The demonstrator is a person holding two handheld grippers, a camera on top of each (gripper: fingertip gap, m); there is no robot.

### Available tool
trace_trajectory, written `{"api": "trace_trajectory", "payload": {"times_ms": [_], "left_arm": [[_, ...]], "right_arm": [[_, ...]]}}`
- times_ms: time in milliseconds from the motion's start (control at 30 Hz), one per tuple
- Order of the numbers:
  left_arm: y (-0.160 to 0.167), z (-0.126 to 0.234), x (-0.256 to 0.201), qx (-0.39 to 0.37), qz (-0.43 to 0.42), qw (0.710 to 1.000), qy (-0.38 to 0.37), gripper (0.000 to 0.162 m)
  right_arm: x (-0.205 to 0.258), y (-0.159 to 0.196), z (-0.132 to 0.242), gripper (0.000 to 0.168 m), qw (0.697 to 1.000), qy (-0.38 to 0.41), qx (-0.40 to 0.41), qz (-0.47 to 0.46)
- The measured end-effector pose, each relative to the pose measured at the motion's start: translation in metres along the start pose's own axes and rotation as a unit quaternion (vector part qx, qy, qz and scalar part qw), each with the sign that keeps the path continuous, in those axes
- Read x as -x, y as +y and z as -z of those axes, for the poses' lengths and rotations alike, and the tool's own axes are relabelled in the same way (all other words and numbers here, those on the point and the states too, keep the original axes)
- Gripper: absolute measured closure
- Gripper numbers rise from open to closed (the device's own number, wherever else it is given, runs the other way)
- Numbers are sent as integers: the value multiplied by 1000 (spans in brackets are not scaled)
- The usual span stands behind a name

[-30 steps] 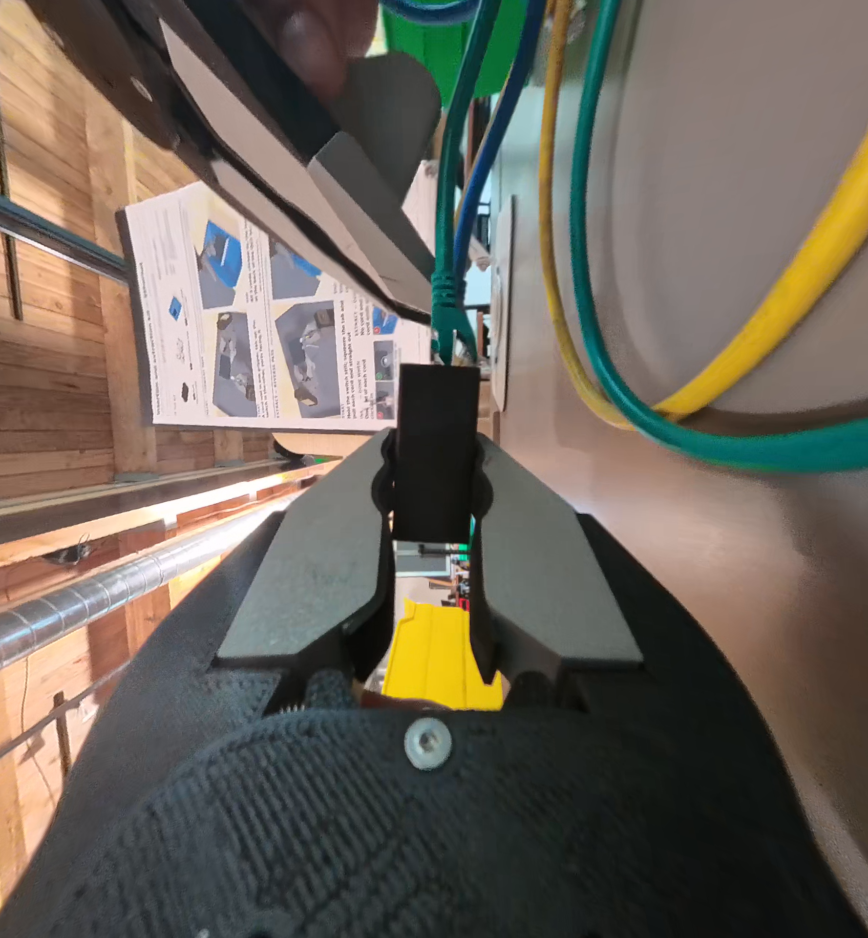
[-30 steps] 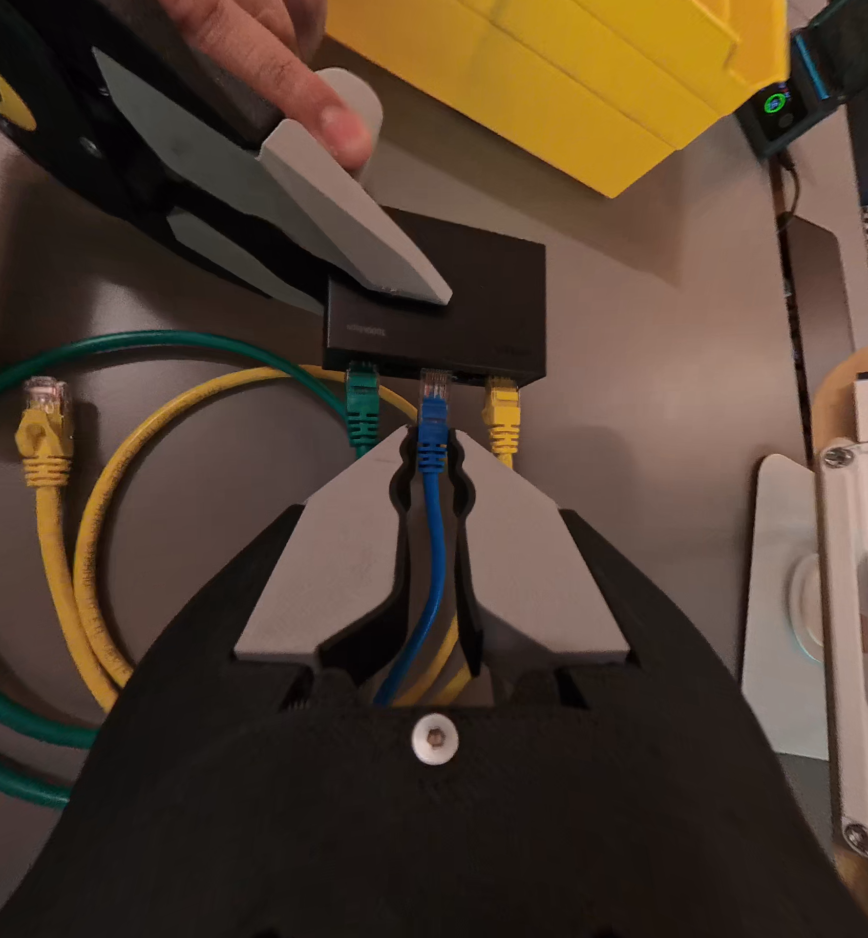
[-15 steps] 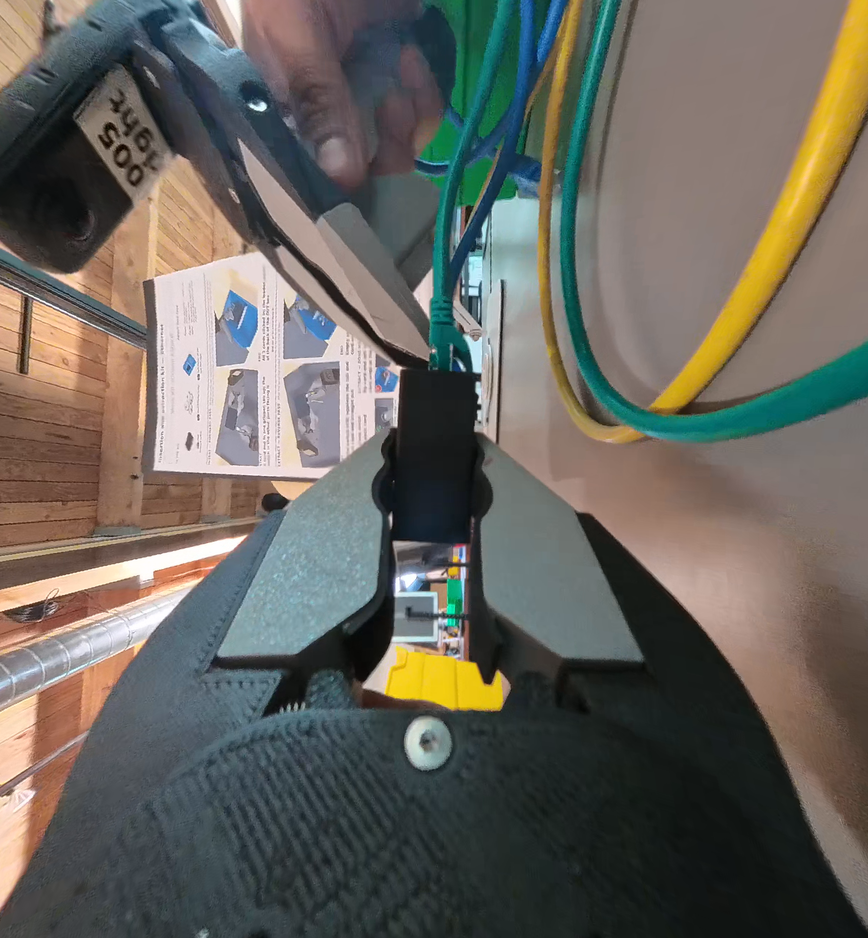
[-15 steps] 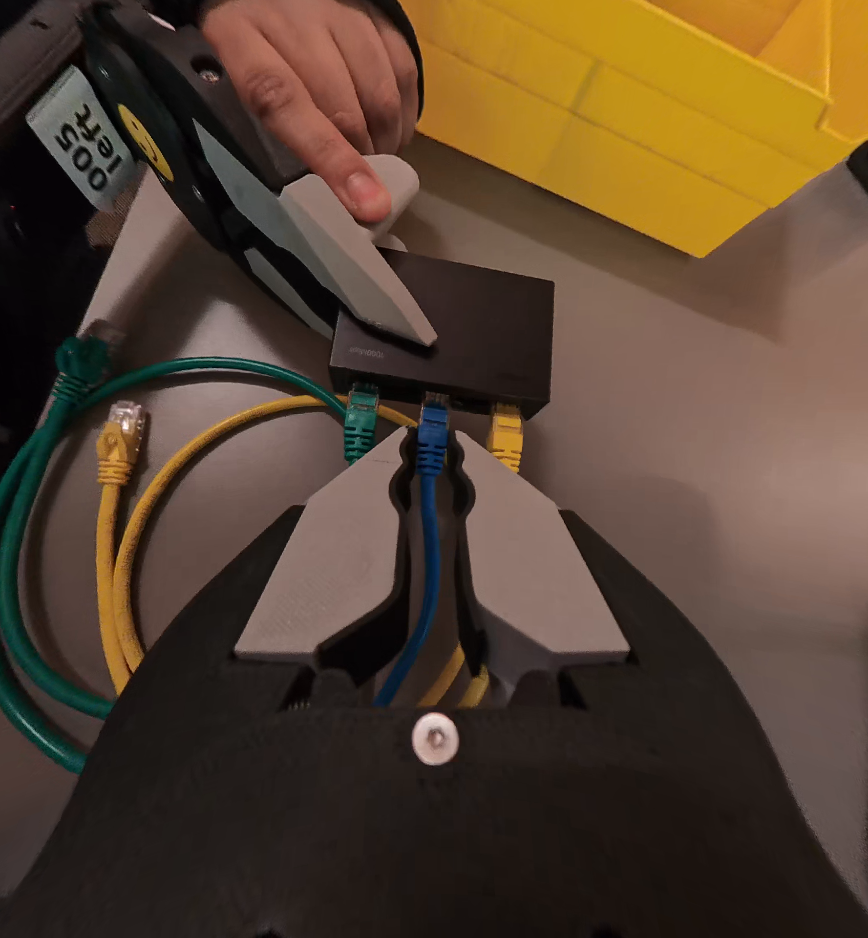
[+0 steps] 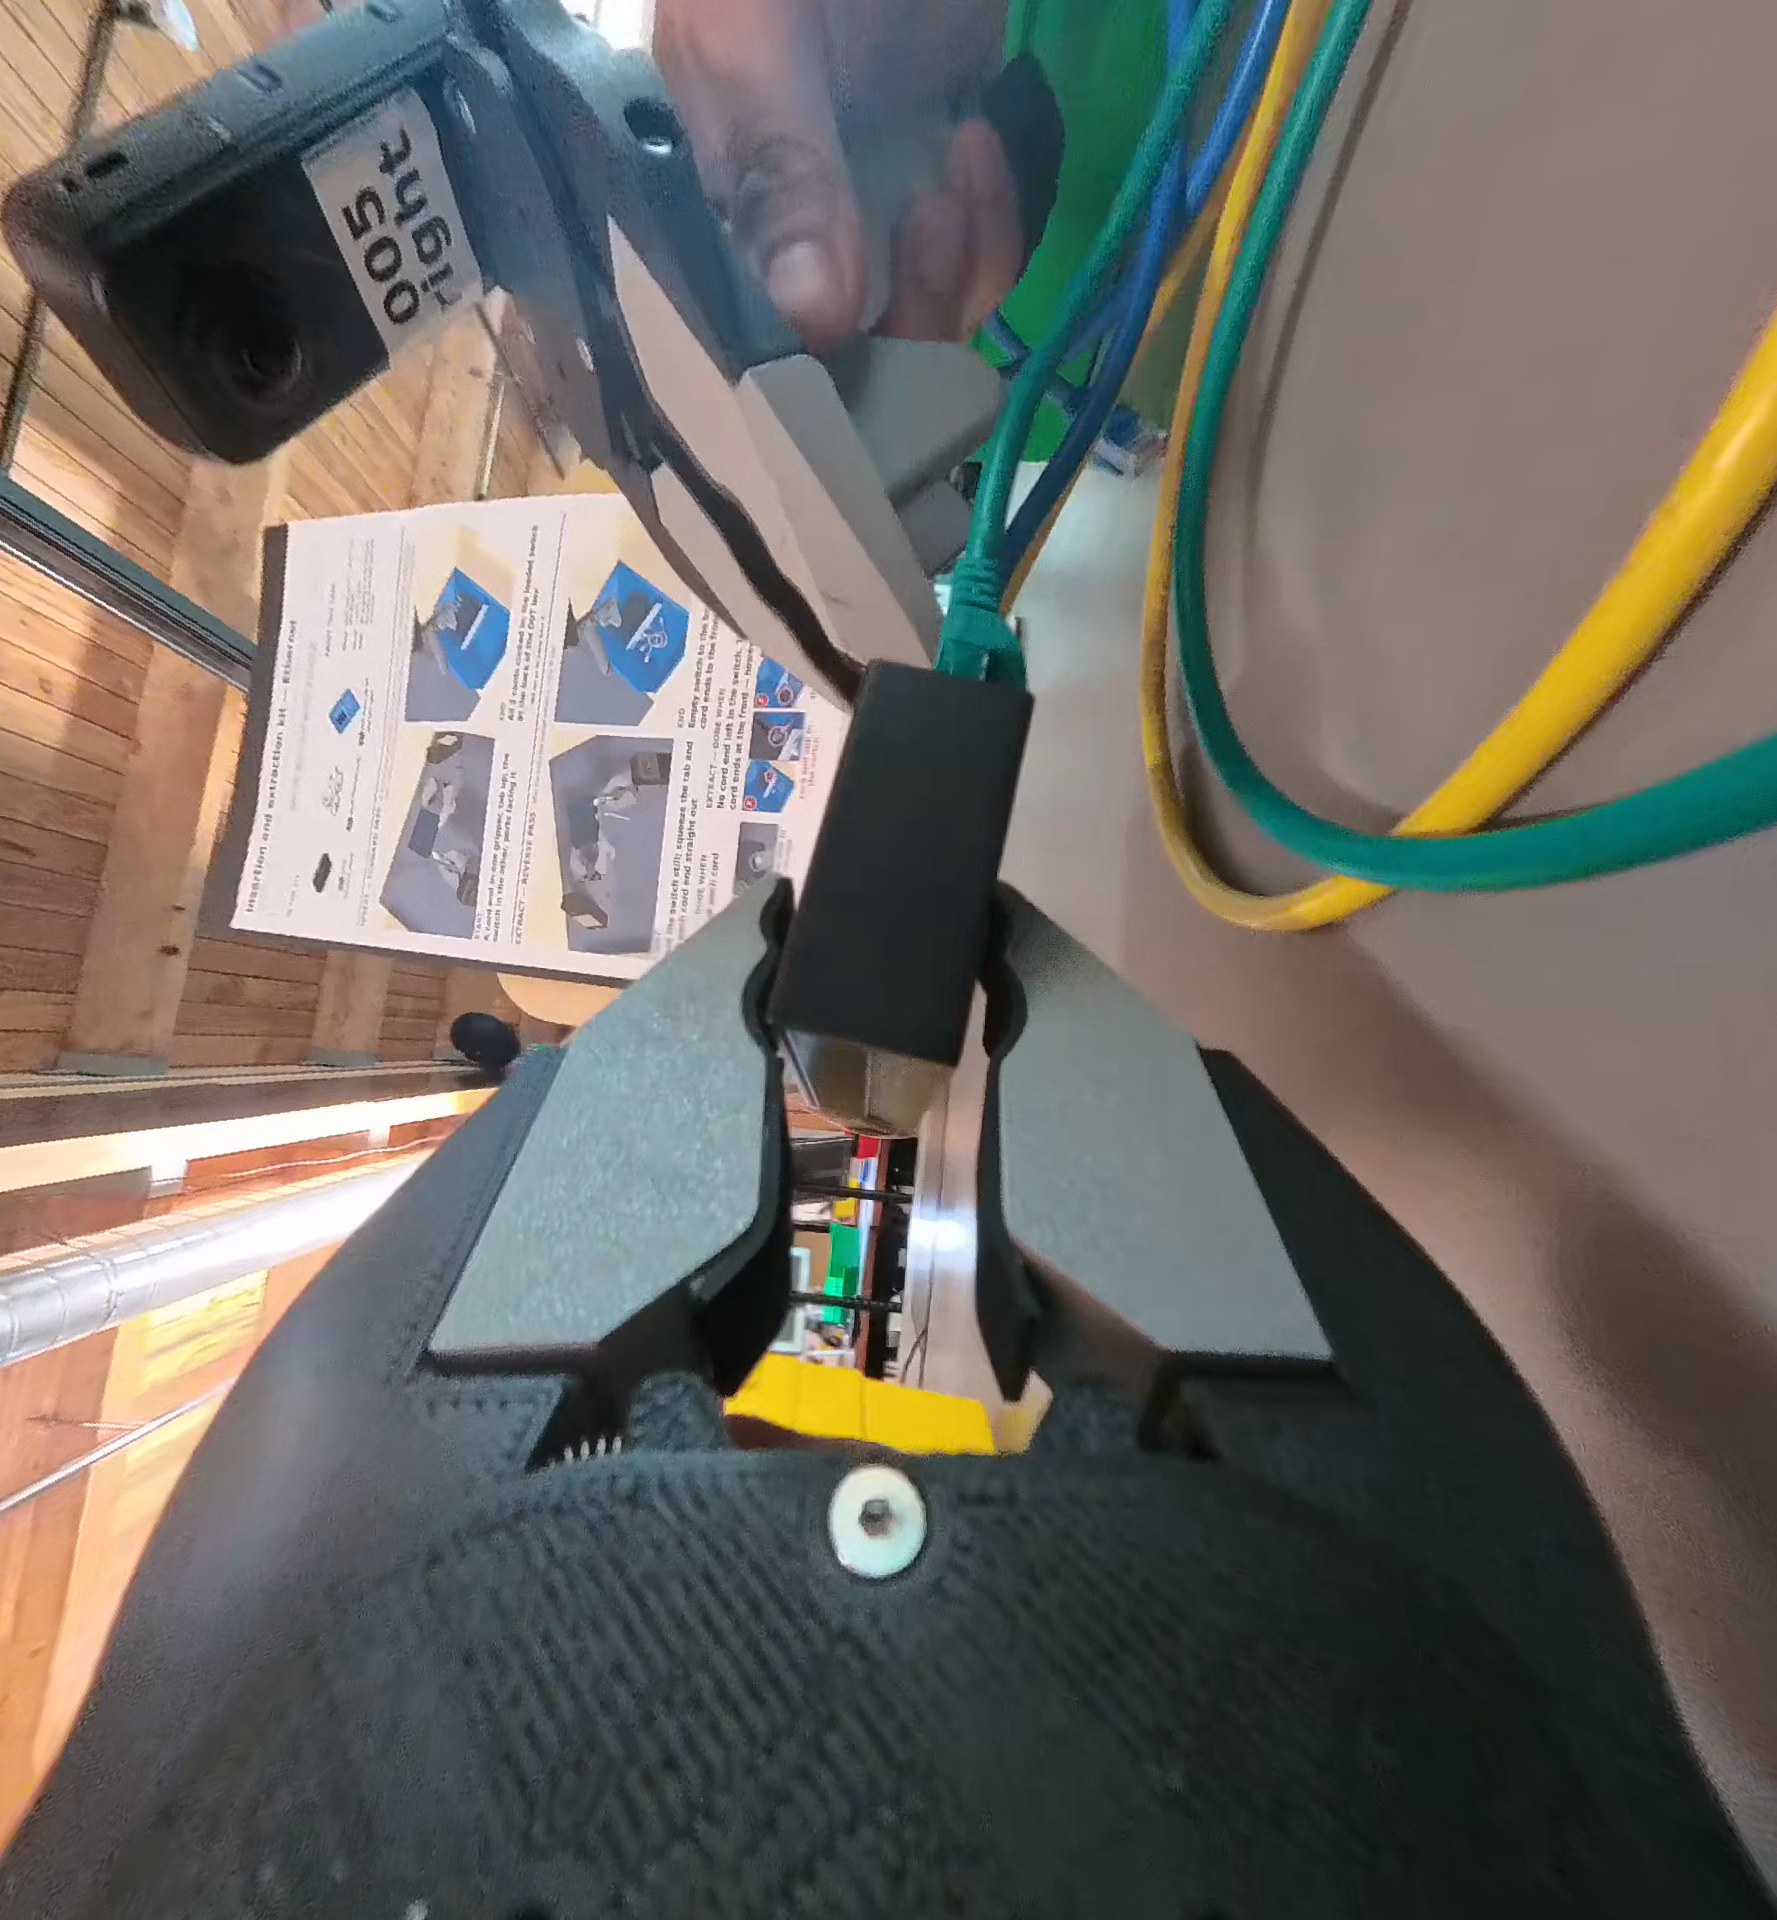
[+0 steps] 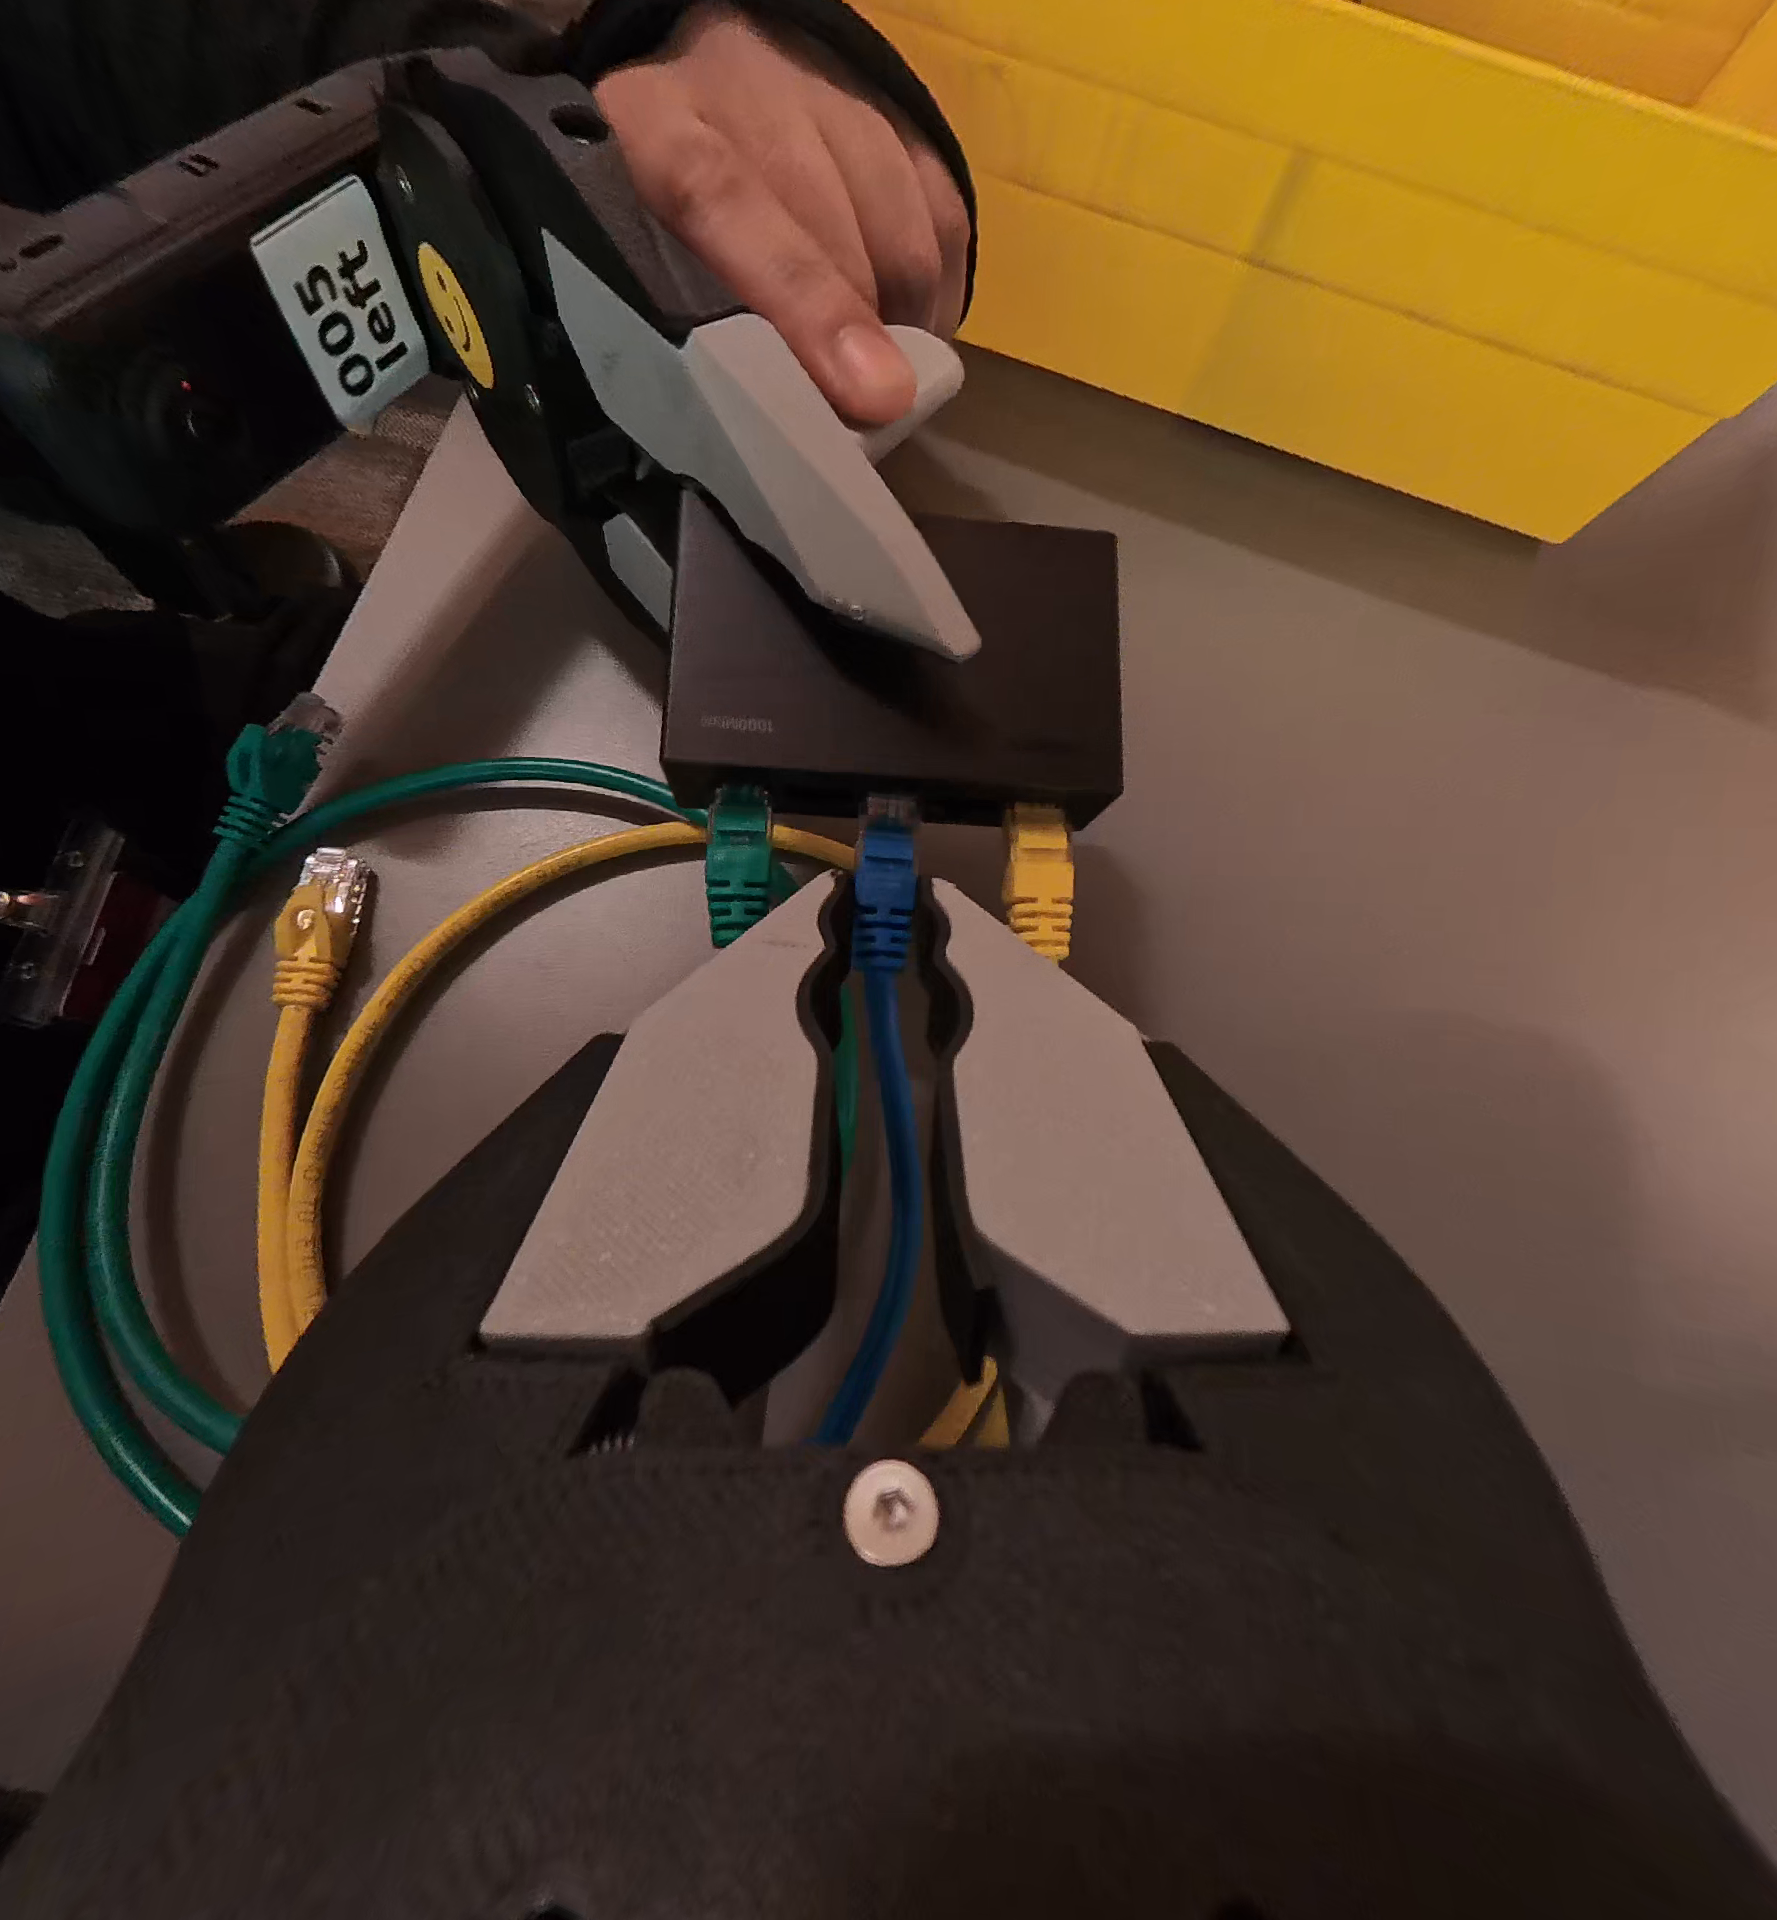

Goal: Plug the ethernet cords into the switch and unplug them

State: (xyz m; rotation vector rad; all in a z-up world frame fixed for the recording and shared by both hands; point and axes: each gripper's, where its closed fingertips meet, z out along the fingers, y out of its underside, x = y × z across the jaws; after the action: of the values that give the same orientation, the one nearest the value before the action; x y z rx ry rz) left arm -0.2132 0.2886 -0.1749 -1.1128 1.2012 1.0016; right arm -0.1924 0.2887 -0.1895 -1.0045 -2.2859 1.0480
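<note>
Switch [image 6: 889,665] now tilts, lifted in left gripper [image 5: 879,997] (clamped). Right gripper [image 6: 889,914] pinches blue cord's boot [image 6: 886,899], plug seated; unplug pull likely starting.

The switch [image 6: 894,665] is matt black plastic. The desk [image 6: 1435,935] looks smooth and slightly glossy. The wall [image 5: 22,831] is rough wood planks, the poster [image 5: 468,738] printed paper, the pipe [image 5: 115,1299] shiny metal.

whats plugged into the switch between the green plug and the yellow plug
The blue plug sits in the switch between the green plug and the yellow plug, with the right gripper shut around it. The right wrist view shows this.
</note>
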Motion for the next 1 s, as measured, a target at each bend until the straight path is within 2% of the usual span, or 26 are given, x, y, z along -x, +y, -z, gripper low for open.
{"api": "trace_trajectory", "payload": {"times_ms": [167,500,633,867,1000], "left_arm": [[0,0,-6,-5,17,999,30,133],[-6,2,-14,-13,11,999,43,136],[-11,5,3,-24,35,999,8,136],[-15,8,18,-23,46,998,-26,137],[-11,4,12,-11,27,999,-15,136]], "right_arm": [[3,-1,0,161,1000,-10,-5,-1],[7,-1,-3,161,998,-44,-37,-20],[9,-18,7,161,992,-65,-102,-32],[11,-33,14,161,988,-66,-134,-30],[5,-26,10,161,990,-60,-114,-53]]}}
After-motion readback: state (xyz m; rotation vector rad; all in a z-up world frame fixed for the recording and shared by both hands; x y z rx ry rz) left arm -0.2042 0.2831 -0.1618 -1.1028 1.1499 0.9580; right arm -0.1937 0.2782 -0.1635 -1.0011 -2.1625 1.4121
